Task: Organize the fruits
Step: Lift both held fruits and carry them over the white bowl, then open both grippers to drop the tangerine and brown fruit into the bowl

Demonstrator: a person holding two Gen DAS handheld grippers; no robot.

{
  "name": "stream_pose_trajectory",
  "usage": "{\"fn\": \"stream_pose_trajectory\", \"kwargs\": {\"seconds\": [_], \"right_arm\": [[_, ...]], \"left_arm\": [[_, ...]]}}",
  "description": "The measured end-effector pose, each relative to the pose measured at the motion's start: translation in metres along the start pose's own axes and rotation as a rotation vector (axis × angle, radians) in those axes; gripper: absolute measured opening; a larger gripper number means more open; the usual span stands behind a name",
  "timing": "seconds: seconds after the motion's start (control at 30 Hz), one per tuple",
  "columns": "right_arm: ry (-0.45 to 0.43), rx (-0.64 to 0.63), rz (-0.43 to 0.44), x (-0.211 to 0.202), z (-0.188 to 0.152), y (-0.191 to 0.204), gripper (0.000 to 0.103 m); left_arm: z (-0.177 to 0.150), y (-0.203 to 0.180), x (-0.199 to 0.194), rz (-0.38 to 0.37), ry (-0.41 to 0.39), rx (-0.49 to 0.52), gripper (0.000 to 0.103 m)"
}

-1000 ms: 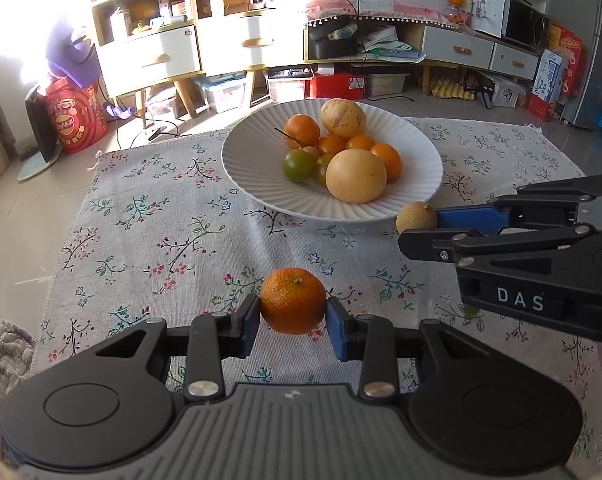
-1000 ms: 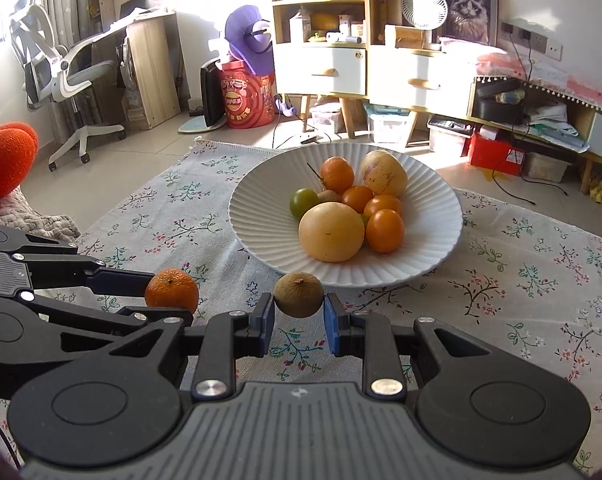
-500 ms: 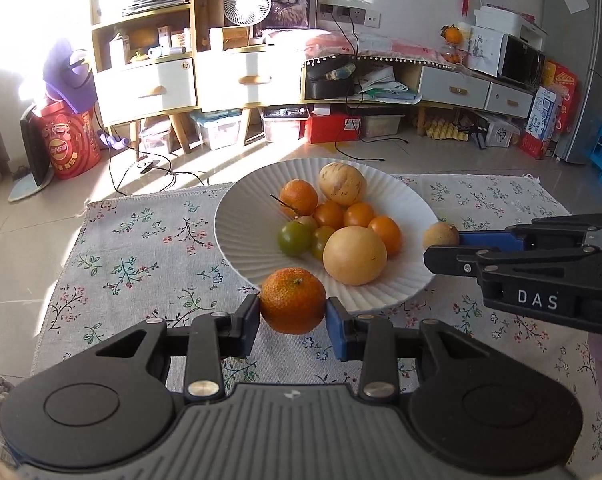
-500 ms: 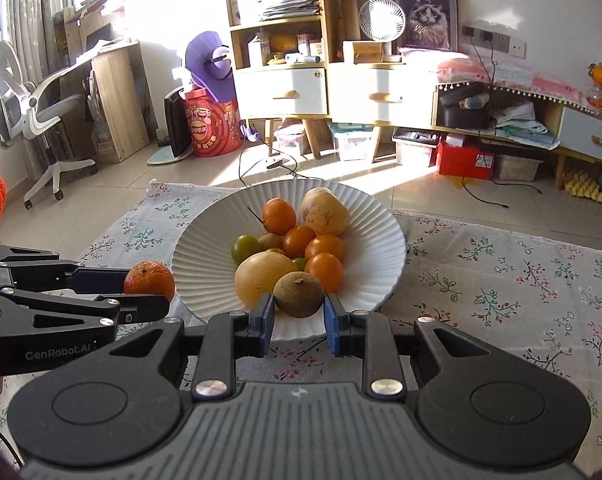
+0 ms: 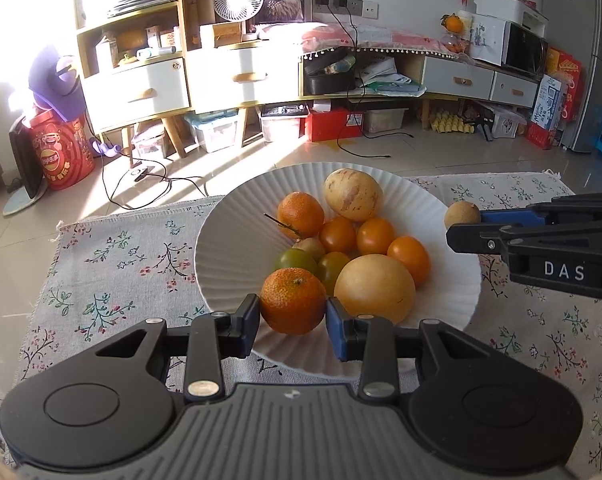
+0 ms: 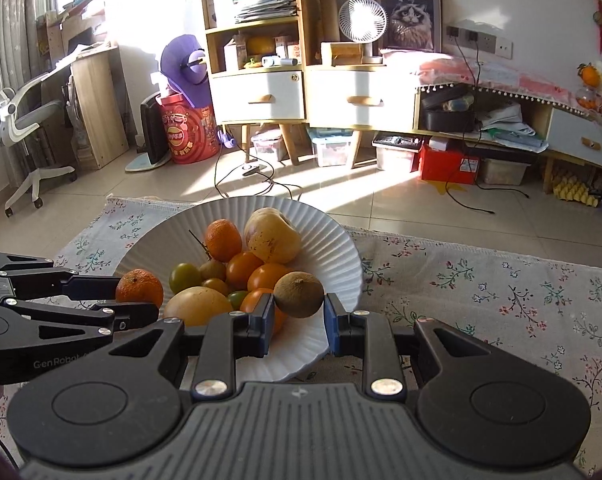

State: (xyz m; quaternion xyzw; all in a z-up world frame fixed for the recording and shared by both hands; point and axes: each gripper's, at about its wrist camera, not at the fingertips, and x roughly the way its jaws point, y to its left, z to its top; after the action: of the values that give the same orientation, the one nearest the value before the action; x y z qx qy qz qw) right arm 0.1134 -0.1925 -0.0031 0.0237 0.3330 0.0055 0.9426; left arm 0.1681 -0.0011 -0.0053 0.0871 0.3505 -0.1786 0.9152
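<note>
A white ribbed plate (image 5: pixel 229 256) on the floral cloth holds several fruits: oranges, green ones, a large yellow fruit (image 5: pixel 375 288) and a speckled pale fruit (image 5: pixel 353 194). My left gripper (image 5: pixel 293 322) is shut on a mandarin (image 5: pixel 293 300) and holds it over the plate's near left part. My right gripper (image 6: pixel 298 316) is shut on a small brown fruit (image 6: pixel 299 294) over the plate's near right part (image 6: pixel 341 264). Each gripper shows in the other view, the right one (image 5: pixel 467 226) and the left one (image 6: pixel 141 300).
The floral tablecloth (image 5: pixel 113 264) covers the table, whose far edge lies just beyond the plate. Behind are the tiled floor, cables, white drawers (image 6: pixel 261 96), storage boxes and an office chair (image 6: pixel 17 120).
Both grippers have risen and moved forward with their fruits, from above the cloth in front of the plate to over the plate itself.
</note>
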Motion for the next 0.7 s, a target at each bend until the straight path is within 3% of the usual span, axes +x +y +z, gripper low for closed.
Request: {"fn": "stream_pose_trajectory", "kwargs": {"seconds": [0.53, 0.7], "right_arm": [[0.022, 0.003, -0.005, 0.013, 0.0, -0.004, 0.024], [0.02, 0.018, -0.008, 0.011, 0.003, -0.005, 0.031]], "left_arm": [[-0.002, -0.003, 0.005, -0.01, -0.01, 0.047, 0.013], [-0.001, -0.005, 0.003, 0.012, -0.011, 0.055, 0.017]]}}
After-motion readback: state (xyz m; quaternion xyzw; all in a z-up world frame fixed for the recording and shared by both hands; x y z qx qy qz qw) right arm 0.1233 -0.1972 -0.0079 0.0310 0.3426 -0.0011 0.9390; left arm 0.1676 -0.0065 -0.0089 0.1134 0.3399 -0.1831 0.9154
